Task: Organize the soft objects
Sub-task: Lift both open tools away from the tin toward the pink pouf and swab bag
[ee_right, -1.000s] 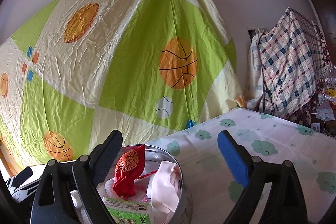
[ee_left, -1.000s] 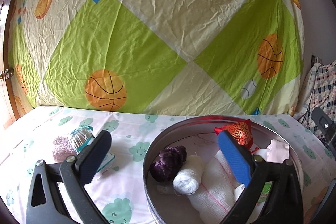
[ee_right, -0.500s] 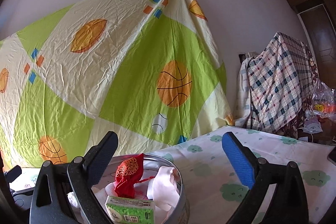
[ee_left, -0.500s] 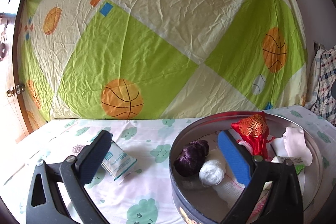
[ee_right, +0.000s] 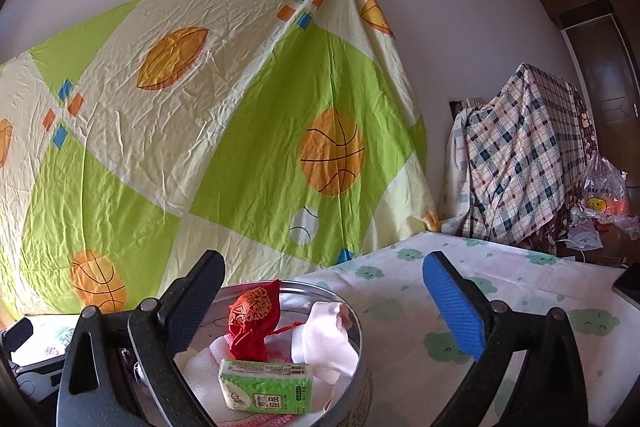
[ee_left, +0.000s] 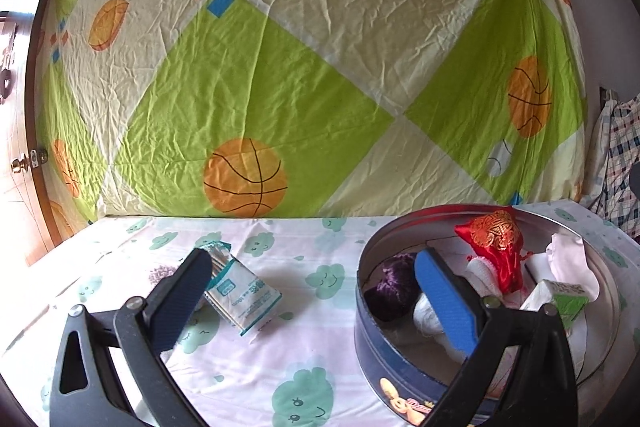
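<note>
— On the desk (ee_left: 256,379), what do you see?

— A round tin (ee_left: 384,355) with a dark blue side and a shiny inside. It sits on a white cloth with green smiley clouds.

— What is in the tin?

— Soft things. A red pouch (ee_left: 496,247) with gold thread stands up near the back. A purple ball of yarn (ee_left: 392,287) is at the left side, and a white ball of yarn (ee_left: 426,313) is touching it. A white cloth (ee_left: 570,261) hangs by the right rim. A green pack of tissues (ee_right: 266,385) lies at the front, just under the red pouch.

— Is anything outside the tin?

— Yes. A blue and white pack of tissues (ee_left: 244,297) lies on the desk, to the left of the tin. A fuzzy purple thing (ee_left: 162,273) peeks out behind it, but I cannot tell what it is.

— What about the left claw (ee_left: 316,303)?

— It is wide open and holds nothing. One finger is in front of the blue and white pack. The other finger, with a blue pad, is over the tin.

— And the right claw (ee_right: 324,297)?

— Its jaws have just been opening, and now they stand very wide. Nothing is between them. It is up above the tin and the green pack.
</note>
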### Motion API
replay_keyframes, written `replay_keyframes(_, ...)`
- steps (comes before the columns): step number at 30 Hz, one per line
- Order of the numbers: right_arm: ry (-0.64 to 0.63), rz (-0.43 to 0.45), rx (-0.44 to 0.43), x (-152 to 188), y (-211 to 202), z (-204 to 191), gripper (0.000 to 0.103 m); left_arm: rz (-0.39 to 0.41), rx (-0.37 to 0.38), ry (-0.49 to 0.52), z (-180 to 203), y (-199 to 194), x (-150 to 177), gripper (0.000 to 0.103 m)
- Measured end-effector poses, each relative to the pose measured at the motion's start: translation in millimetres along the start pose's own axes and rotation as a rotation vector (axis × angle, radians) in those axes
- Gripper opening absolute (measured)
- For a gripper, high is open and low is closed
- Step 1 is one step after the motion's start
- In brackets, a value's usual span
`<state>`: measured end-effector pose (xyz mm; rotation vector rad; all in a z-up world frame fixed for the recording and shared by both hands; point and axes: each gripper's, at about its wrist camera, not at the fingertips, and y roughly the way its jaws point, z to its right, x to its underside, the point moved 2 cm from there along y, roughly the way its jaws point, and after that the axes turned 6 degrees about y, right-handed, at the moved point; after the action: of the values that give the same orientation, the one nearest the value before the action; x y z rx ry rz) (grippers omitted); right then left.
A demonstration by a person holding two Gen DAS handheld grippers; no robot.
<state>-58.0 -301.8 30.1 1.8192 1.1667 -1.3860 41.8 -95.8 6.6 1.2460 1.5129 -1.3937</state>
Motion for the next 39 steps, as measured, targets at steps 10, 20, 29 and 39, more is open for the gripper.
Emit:
replay_keyframes(10, -0.012, -0.018, -0.049, 16, -9, -41, 0.101, -0.016, -0.019, -0.012, -34, 7, 5, 0.103)
replay_keyframes(20, -0.027, -0.046, -0.109, 32, -13, -88, 0.101, -0.037, -0.046, -0.039, -74, 18, 11, 0.103)
replay_keyframes(29, -0.048, -0.082, -0.159, 45, -12, -120, 0.101, -0.055, -0.111, -0.048, -114, 30, 16, 0.103)
replay_keyframes(39, -0.115, -0.184, -0.252, 65, -2, -165, 0.101, -0.107, -0.260, -0.087, -177, 50, 24, 0.103)
